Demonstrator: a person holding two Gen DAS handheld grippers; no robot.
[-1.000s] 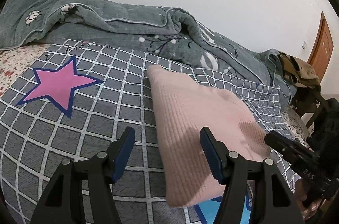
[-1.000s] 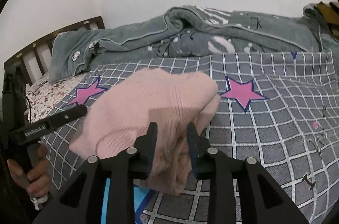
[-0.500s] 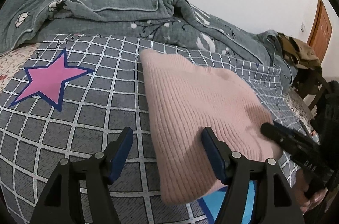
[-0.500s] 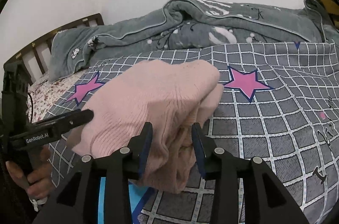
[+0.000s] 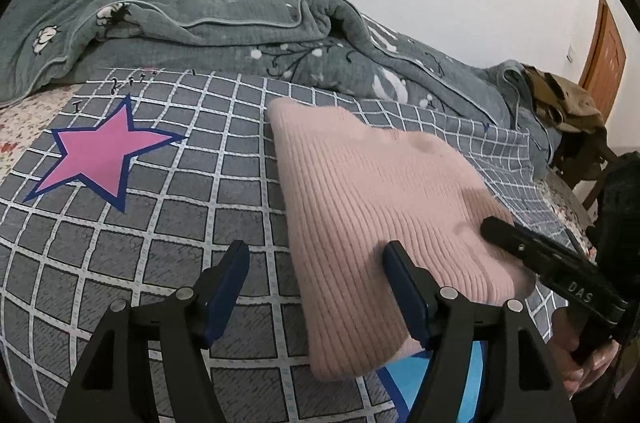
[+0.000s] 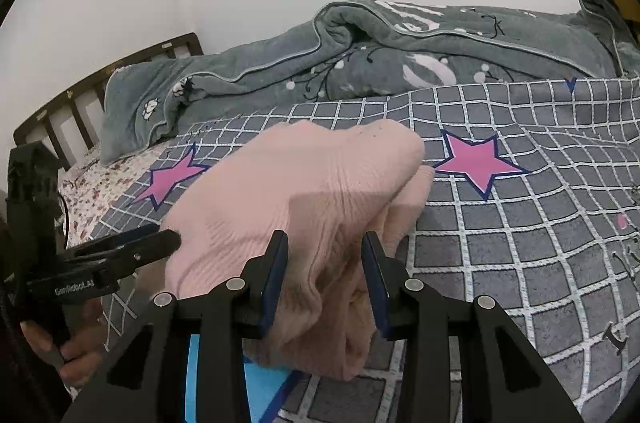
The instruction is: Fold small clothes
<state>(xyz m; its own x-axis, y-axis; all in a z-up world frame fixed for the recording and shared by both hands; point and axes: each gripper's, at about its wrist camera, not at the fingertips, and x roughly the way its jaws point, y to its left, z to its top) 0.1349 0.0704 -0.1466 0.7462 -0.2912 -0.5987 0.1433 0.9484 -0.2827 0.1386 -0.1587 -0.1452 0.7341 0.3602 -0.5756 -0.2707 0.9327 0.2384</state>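
Note:
A folded pink ribbed knit garment (image 5: pixel 360 207) lies on the grey checked bedspread (image 5: pixel 160 223); it also shows in the right wrist view (image 6: pixel 304 191). My left gripper (image 5: pixel 316 275) is open at the garment's left near edge, holding nothing. My right gripper (image 6: pixel 325 275) stands with its jaws apart around the garment's bunched near-right corner, and the fabric looks slack between them. The right gripper's finger also shows in the left wrist view (image 5: pixel 532 255).
A rumpled grey-green quilt (image 5: pixel 248 39) lies along the back of the bed. Pink stars (image 5: pixel 100 151) mark the bedspread. A wooden headboard (image 6: pixel 100 91) is at the left, and a chair with brown clothes (image 5: pixel 560 99) and a door at the right.
My right gripper's jaws have spread apart from their grip on the garment's corner. The garment has settled onto the bedspread. The left gripper stayed open and shifted slightly.

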